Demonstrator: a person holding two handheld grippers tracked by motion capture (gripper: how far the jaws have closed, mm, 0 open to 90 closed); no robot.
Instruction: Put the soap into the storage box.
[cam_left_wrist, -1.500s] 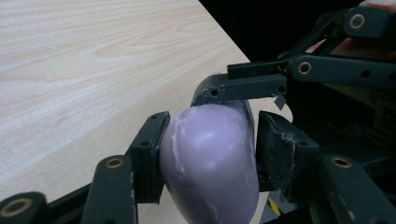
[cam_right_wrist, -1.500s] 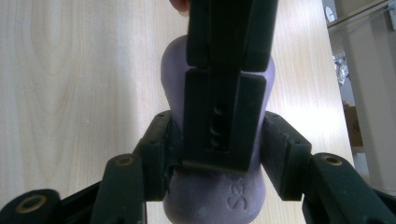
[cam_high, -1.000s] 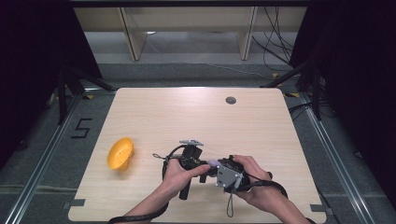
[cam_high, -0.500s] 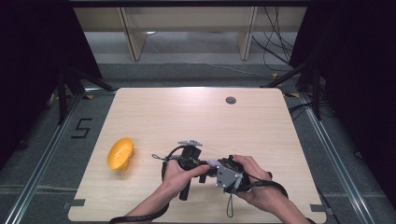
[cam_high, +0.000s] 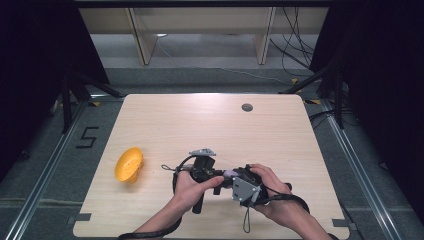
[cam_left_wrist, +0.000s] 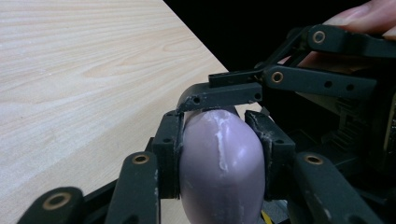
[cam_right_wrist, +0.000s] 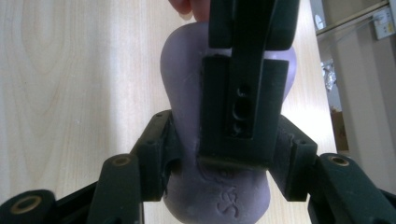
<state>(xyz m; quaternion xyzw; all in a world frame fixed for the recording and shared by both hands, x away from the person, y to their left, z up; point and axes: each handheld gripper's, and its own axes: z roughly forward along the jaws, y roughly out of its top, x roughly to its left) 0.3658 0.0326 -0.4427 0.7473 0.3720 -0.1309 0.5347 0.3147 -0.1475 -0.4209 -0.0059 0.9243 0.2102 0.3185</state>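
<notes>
A person is sitting at a pale wooden table (cam_high: 160, 125), seen from above, working near its front edge. Farthest left, an orange bowl (cam_high: 128, 164) is lying tipped on its side, well apart from the hands.

Toward the middle, the left hand (cam_high: 187, 187) is holding the left gripper (cam_high: 220, 176), which is pointing right. In the left gripper view, its two black jaws are pinching a smooth lilac lump (cam_left_wrist: 219, 163), one pad pressing on each flank. The lump is bulging slightly between the pads.

Just right of it, the right hand (cam_high: 277, 192) is holding the right gripper (cam_high: 231, 176), which is pointing left, so the two tools are meeting nose to nose just above the table. In the right gripper view, its jaws are also closing on the lilac lump, gripping the end that carries a small embossed mark, while one jaw of the other tool is lying across the lump in front.

So the lump is hanging between both grippers, clamped at once from both sides.

It looks light and somewhat soft, like putty or soap, with pale scuffs on a slick skin. It is probably best gripped across its widest middle, gently, since a hard squeeze could dent it or make it slip out.
</notes>
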